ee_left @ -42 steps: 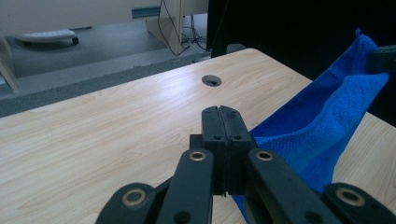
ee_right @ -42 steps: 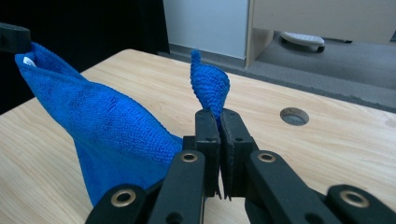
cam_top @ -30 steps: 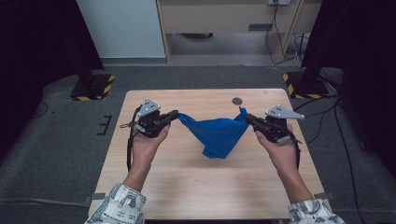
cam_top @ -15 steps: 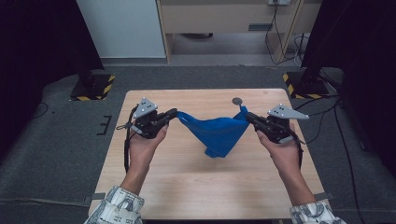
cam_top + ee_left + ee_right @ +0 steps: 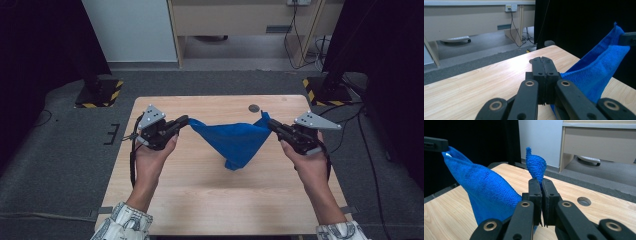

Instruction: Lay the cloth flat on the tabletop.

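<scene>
Since the earlier frame both grippers have risen slightly, lifting the blue cloth [image 5: 234, 142] higher off the wooden table [image 5: 200, 195]. The left gripper [image 5: 186, 120] and right gripper [image 5: 270, 123] are each clamped on a cloth corner. Between them the soft terry fabric sags in a pointed triangle.

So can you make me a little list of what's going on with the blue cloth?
thing: blue cloth
held by: left hand-held gripper and right hand-held gripper, one corner each
jaws: both shut on the cloth
shape: top edge stretched between them, middle hanging to a point
under it: wooden table
also on table: round hole
</scene>
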Available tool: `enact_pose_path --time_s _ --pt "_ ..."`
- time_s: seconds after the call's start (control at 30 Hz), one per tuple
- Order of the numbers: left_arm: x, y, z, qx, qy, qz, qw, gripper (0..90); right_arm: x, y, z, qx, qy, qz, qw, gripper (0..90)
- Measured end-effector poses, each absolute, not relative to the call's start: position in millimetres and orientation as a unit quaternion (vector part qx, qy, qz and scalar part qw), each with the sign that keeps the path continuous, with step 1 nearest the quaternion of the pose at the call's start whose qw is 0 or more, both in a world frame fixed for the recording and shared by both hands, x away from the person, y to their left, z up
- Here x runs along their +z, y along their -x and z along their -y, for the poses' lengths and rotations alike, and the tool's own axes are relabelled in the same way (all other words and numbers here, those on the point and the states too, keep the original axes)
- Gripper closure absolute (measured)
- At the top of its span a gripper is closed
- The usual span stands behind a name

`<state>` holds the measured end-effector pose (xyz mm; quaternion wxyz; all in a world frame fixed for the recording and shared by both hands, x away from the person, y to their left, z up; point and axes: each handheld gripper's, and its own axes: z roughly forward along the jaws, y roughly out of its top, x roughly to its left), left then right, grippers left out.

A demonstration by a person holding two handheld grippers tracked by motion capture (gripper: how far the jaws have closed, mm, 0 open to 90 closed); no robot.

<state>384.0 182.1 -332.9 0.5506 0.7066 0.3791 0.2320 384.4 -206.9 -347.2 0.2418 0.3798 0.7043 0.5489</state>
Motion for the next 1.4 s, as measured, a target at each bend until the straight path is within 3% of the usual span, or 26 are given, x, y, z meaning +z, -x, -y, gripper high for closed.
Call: enact_pose_path --time_s 0.83,1.2,1.4 --pt "-316 -351 -184 0.234 -0.703 -0.360 0.567 90.0 -327 -357 211 0.567 -0.364 -0.694 0.253 87.4" --pt "-299 -310 -184 0.241 -0.709 -0.335 0.571 90.0 -307 -299 212 0.580 -0.351 -0.683 0.273 87.3" --pt "-306 -333 -176 0.232 -0.734 -0.351 0.534 90.0 -317 -312 202 0.552 -0.368 -0.697 0.272 86.8"
